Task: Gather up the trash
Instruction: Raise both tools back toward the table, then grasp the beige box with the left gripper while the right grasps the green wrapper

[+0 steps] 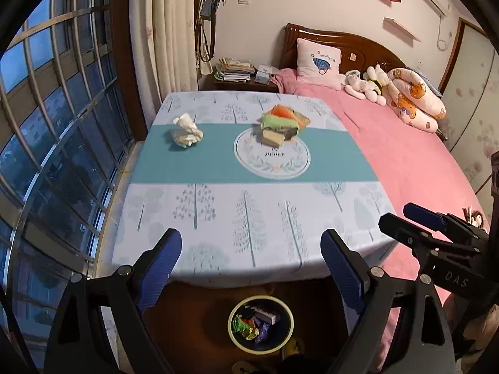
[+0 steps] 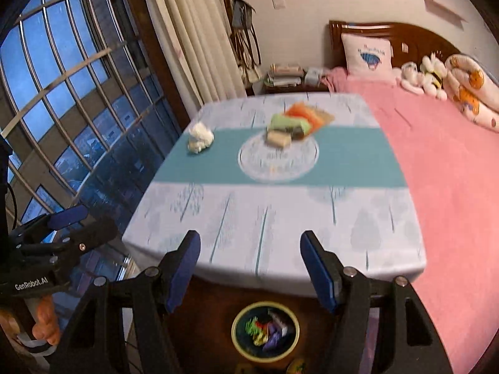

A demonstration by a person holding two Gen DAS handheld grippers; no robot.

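A crumpled white paper wad lies on the teal band of the table at the far left. A pile of wrappers, orange, green, tan and dark, lies at the far middle. A round bin with coloured wrappers in it stands on the floor below the table's near edge. My left gripper is open and empty above the near edge, over the bin. My right gripper is open and empty above the same edge; it shows at the right in the left wrist view.
The table has a tree-print cloth. A pink bed with pillows and plush toys runs along its right side. A barred window is at the left. A nightstand with books stands behind the table.
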